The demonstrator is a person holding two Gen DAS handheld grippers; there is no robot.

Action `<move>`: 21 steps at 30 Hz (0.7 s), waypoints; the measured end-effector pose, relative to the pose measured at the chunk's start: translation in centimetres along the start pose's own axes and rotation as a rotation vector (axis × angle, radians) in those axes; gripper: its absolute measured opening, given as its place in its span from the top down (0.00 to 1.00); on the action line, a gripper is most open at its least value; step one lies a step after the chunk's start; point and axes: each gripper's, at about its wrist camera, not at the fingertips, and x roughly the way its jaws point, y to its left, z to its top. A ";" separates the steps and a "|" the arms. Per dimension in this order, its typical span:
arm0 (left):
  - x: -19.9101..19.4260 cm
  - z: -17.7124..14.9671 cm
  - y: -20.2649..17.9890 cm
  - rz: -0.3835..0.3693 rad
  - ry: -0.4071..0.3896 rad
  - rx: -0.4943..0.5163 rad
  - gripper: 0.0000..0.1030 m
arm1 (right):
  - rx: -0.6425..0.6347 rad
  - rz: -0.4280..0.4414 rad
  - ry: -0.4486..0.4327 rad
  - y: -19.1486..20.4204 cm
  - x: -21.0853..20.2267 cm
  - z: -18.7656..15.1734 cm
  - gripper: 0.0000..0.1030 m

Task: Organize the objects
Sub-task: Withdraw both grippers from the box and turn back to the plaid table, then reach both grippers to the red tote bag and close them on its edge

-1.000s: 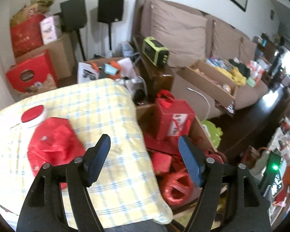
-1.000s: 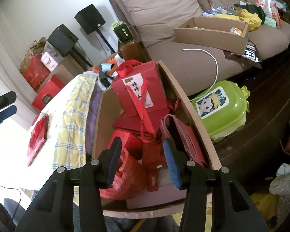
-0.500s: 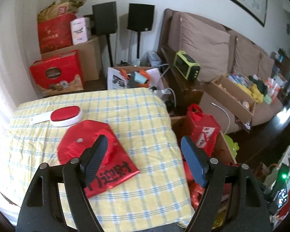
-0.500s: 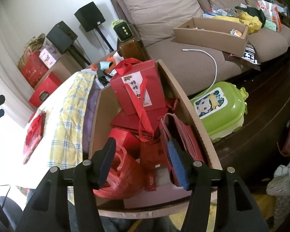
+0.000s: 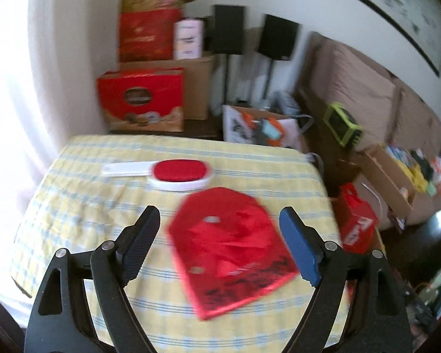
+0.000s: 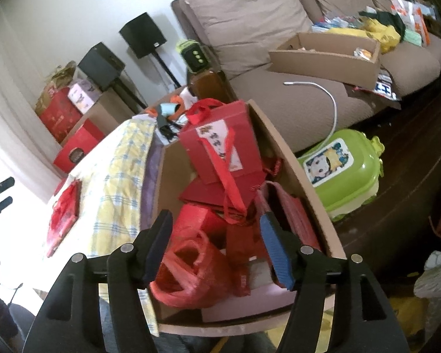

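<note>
Both your claws are empty: the left gripper [image 5: 219, 247] has just been opening wide and frames the flat, shiny red foil bag [image 5: 230, 248] lying below on the yellow checked tablecloth [image 5: 82, 203], long axis running near-right to far-left, bare cloth around; the right gripper [image 6: 216, 247], jaws also just opening, hovers over the crowded cardboard box [image 6: 302, 188].
</note>
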 end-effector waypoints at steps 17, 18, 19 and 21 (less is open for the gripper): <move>5.9 -2.8 6.6 -0.158 0.256 -0.024 0.27 | -0.266 0.297 0.146 20.4 6.0 1.6 0.30; 6.3 -3.1 6.2 -0.172 0.272 -0.015 0.29 | -0.277 0.302 0.156 21.2 6.6 1.6 0.30; 6.6 -3.2 5.9 -0.183 0.287 -0.007 0.31 | -0.294 0.306 0.174 22.4 7.7 1.6 0.30; 7.2 -3.7 5.4 -0.207 0.316 0.008 0.36 | -0.318 0.309 0.207 24.1 9.4 1.4 0.30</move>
